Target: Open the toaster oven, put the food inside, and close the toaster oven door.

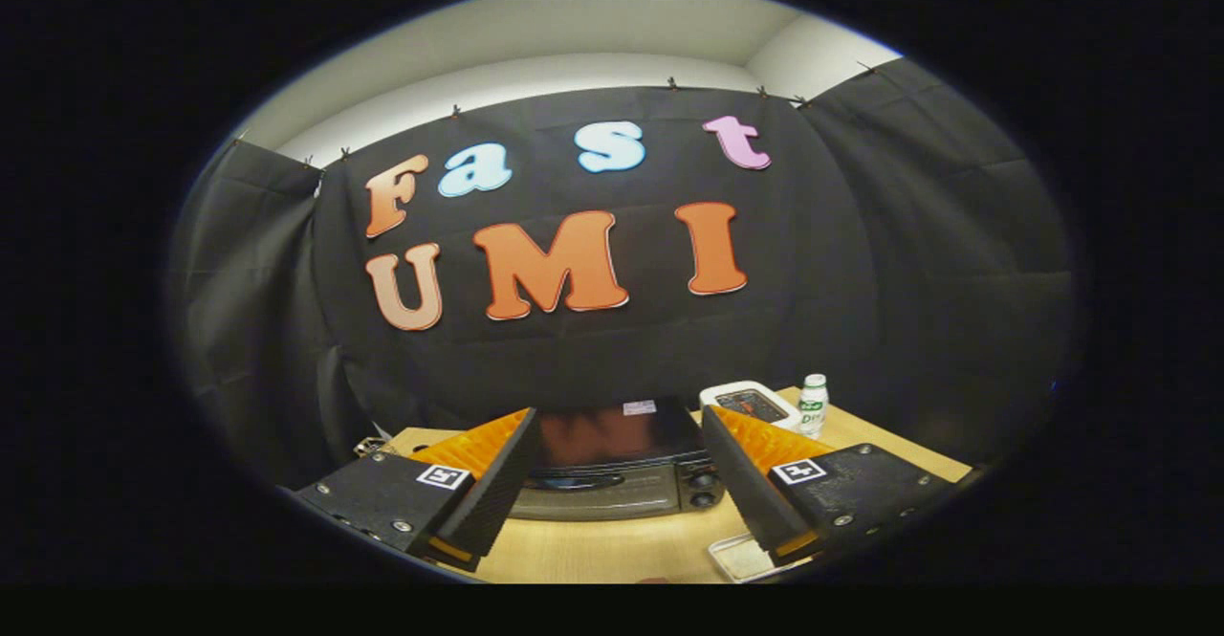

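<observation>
Framing boxy glossy-topped toaster oven [612, 464], claw [617, 521] spread wide above wooden table [622, 550].

Bare worktop [612, 545] between the wide-apart jaws of the gripper [620, 426], toaster oven [617, 464] blocking passage just ahead with door closed, white device [751, 402] and small bottle [813, 405] beside it, clear tray [741, 555] by one finger.

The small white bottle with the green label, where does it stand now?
In the gripper view, the small white bottle stands on the wooden table, beyond the open tongs, right of the toaster oven, beside a white device.
</observation>
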`<state>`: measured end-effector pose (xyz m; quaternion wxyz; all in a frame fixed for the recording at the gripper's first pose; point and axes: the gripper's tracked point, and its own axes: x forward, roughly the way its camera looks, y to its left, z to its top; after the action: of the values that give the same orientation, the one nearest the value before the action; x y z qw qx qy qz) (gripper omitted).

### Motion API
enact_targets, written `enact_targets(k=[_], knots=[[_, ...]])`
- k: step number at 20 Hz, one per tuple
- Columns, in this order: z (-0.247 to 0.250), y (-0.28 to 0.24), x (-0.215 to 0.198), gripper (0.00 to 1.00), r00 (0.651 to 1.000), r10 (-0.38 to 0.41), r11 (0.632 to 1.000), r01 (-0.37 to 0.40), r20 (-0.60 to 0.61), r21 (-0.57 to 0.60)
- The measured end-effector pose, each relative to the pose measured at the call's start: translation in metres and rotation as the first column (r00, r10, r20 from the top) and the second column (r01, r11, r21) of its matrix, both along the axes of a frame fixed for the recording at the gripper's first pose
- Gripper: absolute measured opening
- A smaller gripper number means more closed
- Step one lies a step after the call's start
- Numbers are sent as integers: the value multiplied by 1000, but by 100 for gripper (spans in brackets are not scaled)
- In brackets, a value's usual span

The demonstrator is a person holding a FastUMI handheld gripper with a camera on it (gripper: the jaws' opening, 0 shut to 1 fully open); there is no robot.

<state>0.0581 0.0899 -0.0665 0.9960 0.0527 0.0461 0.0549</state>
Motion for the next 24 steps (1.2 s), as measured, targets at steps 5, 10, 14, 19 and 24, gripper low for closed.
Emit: enact_targets(k=[5, 10, 14, 19, 24], knots=[[-36, 44, 30, 99, 998, 50, 996, -52, -32, -68], [-81, 63, 60, 99, 995, 53, 985, -65, -81, -157], [-116, 69, 85, 99, 991, 28, 977, -55, -133, -205], [-147, 75, 90, 100, 978, 17, 970, -66, -208, -232], [-151, 78, 86, 99, 975, 21, 980, -64, -223, -186]])
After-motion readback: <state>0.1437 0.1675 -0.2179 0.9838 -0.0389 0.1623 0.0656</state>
